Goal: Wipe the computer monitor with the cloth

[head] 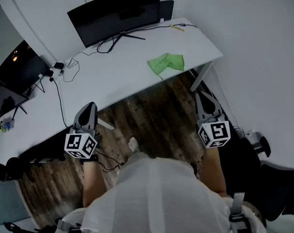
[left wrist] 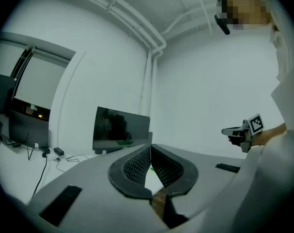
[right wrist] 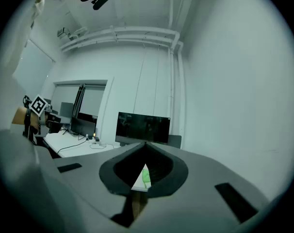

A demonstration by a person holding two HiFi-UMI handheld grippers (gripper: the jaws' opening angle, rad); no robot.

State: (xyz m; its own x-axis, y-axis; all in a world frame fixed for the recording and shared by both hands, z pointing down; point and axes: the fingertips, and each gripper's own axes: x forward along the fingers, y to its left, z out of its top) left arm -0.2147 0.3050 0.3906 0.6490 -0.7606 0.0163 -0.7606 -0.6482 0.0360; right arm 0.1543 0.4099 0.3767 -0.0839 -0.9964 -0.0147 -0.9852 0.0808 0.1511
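White desk [head: 118, 79] holds a crumpled green cloth [head: 165, 63], untouched; wide black monitor [head: 118, 12] seemingly unwiped; left gripper [head: 90, 106] and right gripper [head: 202, 96] closed, empty.

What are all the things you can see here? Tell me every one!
monitor: one, black, back of desk
cloth: one, green, crumpled on desk's right part
desk: one, white, ahead of the person
cables: several, black, desk's left part
other screens: two, dark, far left
floor: wooden, brown, under desk
chair: one, black, bottom right
left gripper: grey, shut, empty
right gripper: grey, shut, empty
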